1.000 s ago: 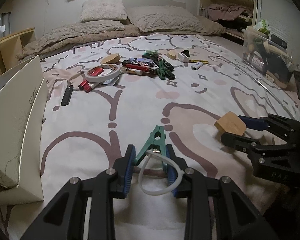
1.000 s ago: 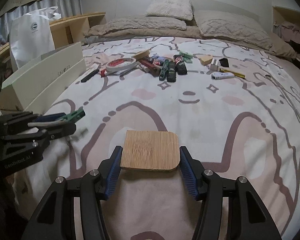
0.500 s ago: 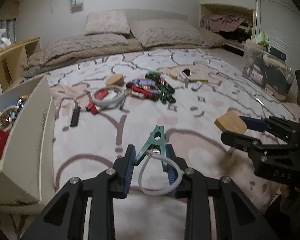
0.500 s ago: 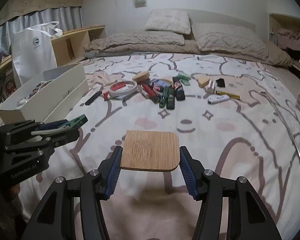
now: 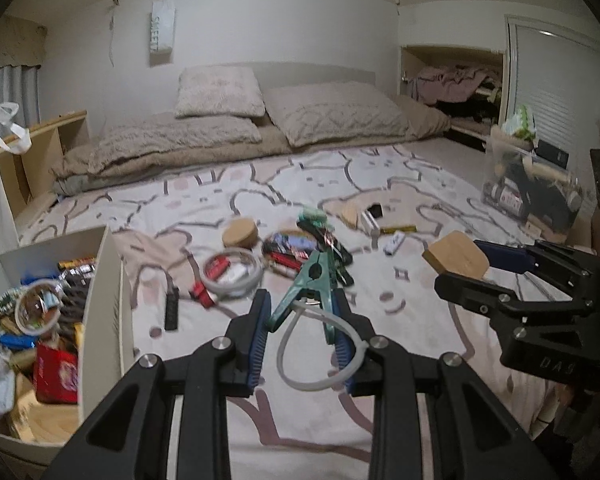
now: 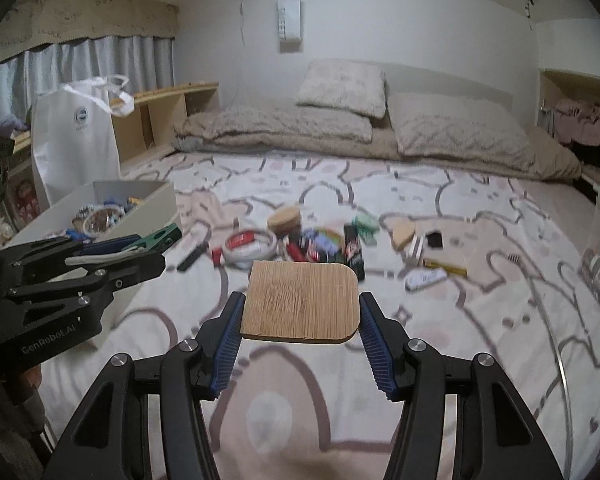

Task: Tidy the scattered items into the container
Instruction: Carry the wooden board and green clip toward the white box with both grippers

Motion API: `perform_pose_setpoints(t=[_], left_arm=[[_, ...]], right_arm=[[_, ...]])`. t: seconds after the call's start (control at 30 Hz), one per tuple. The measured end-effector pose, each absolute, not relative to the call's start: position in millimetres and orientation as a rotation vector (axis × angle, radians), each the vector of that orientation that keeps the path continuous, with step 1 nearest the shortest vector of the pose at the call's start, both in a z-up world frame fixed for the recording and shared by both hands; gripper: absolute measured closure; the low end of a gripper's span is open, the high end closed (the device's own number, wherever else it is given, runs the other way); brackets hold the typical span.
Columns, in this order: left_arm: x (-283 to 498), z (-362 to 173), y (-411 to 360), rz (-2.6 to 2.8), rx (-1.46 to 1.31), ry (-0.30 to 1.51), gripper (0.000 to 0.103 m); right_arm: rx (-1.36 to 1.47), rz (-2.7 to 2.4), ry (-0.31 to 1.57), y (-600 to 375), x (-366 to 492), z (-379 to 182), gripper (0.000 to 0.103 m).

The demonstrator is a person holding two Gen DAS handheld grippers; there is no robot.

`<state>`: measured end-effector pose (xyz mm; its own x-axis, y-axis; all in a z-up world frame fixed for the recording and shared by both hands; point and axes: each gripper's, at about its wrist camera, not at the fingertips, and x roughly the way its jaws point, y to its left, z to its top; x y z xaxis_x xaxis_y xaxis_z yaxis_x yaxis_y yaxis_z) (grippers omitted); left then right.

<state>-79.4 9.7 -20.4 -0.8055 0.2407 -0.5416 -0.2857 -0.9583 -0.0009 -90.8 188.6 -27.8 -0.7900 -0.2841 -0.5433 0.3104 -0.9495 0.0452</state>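
Note:
My left gripper (image 5: 302, 312) is shut on a green clamp (image 5: 308, 286) with a white cord loop, held above the bed. My right gripper (image 6: 300, 312) is shut on a flat bamboo board (image 6: 302, 304), its blue pads pressing both side edges. Each gripper shows in the other's view: the right gripper (image 5: 472, 264) with the board (image 5: 456, 258), and the left gripper (image 6: 156, 246) with the clamp (image 6: 156, 239). The white box (image 5: 112, 292) at the left, also the white box (image 6: 156, 200), holds several small items. A pile of scattered items (image 5: 288, 248) lies mid-bed.
A tape roll (image 5: 232, 276), a cork lid (image 5: 240, 232), a black stick (image 5: 172, 308) and pens lie on the patterned sheet (image 5: 380, 400). Pillows (image 5: 328, 112) are at the head. A clear bin (image 5: 532, 184) stands at right; a white bag (image 6: 76, 136) at left.
Both grippers have risen with their loads, and the views have tilted up. The inside of the white box, hidden a second ago, now shows.

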Motion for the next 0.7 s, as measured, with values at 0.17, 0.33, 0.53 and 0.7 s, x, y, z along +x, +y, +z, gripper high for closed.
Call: perform_pose_setpoints(t=[0.17, 0.33, 0.53, 0.7], left_arm=[[-82, -1, -1, 2.775, -0.765, 0.101, 0.073], [-82, 13, -11, 2.808, -0.721, 0.102, 0.073], [-82, 25, -22, 2.828, -0.688, 0.106, 0.073], [-80, 35, -29, 2.840, -0.656, 0.111, 0.073]], right_arm=[[0.755, -2.720, 0.053, 185, -96, -9, 0.046], [0.733, -2.714, 0.015, 183, -98, 2, 0.046], [0.719, -2.708, -0.034, 182, -105, 13, 0.046], [0.689, -2.712, -0.051, 178, -109, 25, 0.046]])
